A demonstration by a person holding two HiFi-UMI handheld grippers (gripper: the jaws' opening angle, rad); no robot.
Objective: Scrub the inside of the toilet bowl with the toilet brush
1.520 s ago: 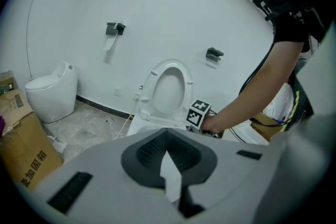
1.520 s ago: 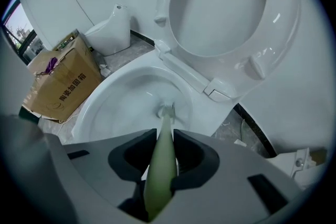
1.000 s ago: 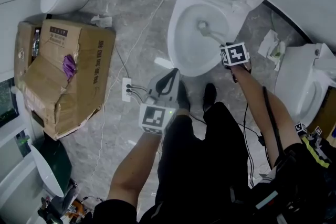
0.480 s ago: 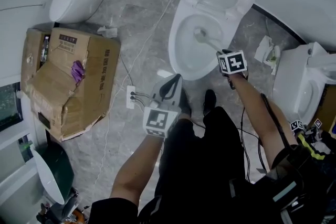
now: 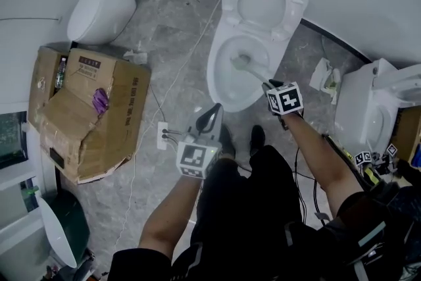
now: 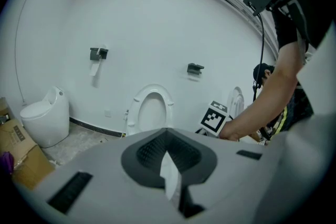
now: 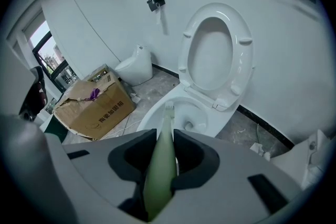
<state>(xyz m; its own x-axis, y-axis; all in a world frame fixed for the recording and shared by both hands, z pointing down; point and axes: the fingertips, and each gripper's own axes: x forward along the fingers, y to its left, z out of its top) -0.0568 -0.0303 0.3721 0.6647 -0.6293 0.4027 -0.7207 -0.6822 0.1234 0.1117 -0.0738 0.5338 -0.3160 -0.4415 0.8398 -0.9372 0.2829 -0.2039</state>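
Observation:
The white toilet (image 5: 222, 85) stands with its seat and lid (image 5: 263, 0) raised. My right gripper (image 5: 269, 85) is at the bowl's front right rim, shut on the pale green toilet brush handle (image 7: 160, 160). The handle runs out between the jaws, and the brush head (image 5: 239, 62) is down inside the bowl (image 7: 185, 111), near the water. My left gripper (image 5: 214, 110) hangs below the bowl's front, over the floor, with its jaws shut and nothing in them. In the left gripper view, that gripper (image 6: 167, 157) faces the wall and the raised seat (image 6: 152, 110).
A torn cardboard box (image 5: 85, 108) lies on the floor at the left, with a small white fixture (image 5: 99, 3) behind it. A power strip (image 5: 162, 132) and cables run left of the toilet. Another white toilet (image 5: 375, 115) and crumpled paper (image 5: 324, 76) are at the right.
The head camera has drawn back and shifted, so the toilet sits lower in view. The brush head stays in the bowl, slightly further left. The left gripper has hardly moved.

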